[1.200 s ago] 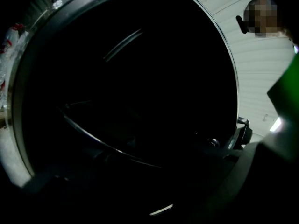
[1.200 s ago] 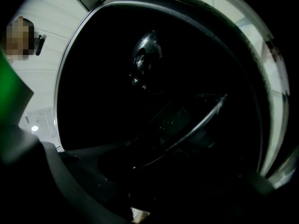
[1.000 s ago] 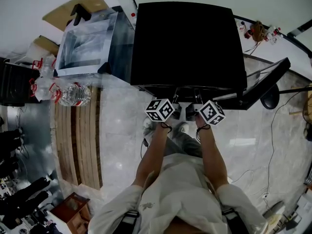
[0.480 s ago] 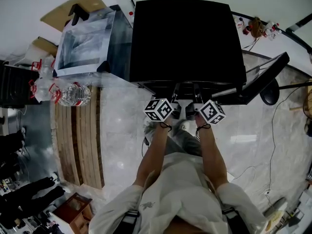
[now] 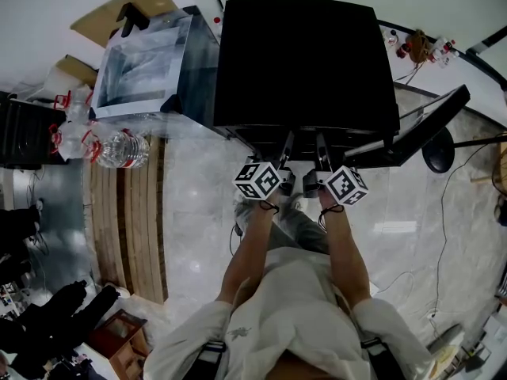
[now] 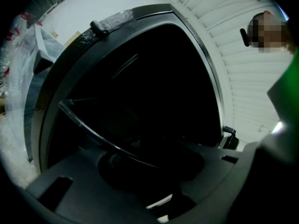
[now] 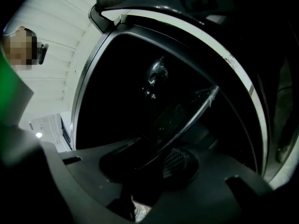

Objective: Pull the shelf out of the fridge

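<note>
Marble floor (image 5: pixel 198 212) in head view. Black fridge (image 5: pixel 305 62) at top centre, door (image 5: pixel 420 133) swung open to right. Both arms reach level into fridge front. Grip: left gripper (image 5: pixel 287 142) jaws just been closing, clamped on shelf (image 6: pixel 93 133) front edge; right gripper (image 5: pixel 320 142) clenched on same edge. Shelf sits inside fridge, crossing lower centre of both gripper views.

Head view: evenly lit from overhead and sharp at centre, with strong fisheye bending at the edges. The pale floor (image 5: pixel 198 204) carries soft glare patches at right centre. The fridge (image 5: pixel 305 62) top reads flat black, with no detail. Both gripper views are dim and underexposed. Interiors are near black — only the shelf (image 6: pixel 98 136) rim catches a thin glint. The white wall (image 6: pixel 247 87) at the margins blows out and the corners vignette.
</note>
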`<state>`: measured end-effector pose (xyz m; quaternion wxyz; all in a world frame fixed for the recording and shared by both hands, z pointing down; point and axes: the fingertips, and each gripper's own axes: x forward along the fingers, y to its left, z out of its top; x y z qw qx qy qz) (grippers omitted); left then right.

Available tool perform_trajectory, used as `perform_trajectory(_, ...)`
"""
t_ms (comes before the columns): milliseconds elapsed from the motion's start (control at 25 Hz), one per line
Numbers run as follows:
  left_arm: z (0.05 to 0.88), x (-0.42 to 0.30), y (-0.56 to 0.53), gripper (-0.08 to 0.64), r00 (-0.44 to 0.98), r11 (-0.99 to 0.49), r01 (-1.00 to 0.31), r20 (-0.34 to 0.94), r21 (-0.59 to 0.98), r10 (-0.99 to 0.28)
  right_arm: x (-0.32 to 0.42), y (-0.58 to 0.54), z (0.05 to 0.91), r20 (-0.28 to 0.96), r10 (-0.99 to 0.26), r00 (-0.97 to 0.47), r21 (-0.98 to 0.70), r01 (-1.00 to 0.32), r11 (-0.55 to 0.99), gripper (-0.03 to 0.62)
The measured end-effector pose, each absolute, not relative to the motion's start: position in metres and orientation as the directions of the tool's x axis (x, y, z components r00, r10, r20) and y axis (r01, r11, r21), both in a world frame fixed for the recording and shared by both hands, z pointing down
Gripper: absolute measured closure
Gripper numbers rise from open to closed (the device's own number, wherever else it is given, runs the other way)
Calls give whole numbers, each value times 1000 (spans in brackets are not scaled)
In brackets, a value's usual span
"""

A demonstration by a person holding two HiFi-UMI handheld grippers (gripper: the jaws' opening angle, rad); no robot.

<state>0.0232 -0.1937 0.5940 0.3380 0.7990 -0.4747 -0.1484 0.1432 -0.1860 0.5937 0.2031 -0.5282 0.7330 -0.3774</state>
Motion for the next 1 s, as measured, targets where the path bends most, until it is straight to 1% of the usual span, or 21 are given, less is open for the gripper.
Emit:
perform_trajectory(760, 575, 22, -156, 400, 510, -310, -659, 104, 686, -854, 141, -148, 576, 114, -911, -396, -780, -603, 165, 489)
perform_trajectory(1000, 571, 20, -141, 400, 529, -318, -648, 109, 692, -842, 139, -131, 572, 114, -915, -387, -783, -601, 157, 491)
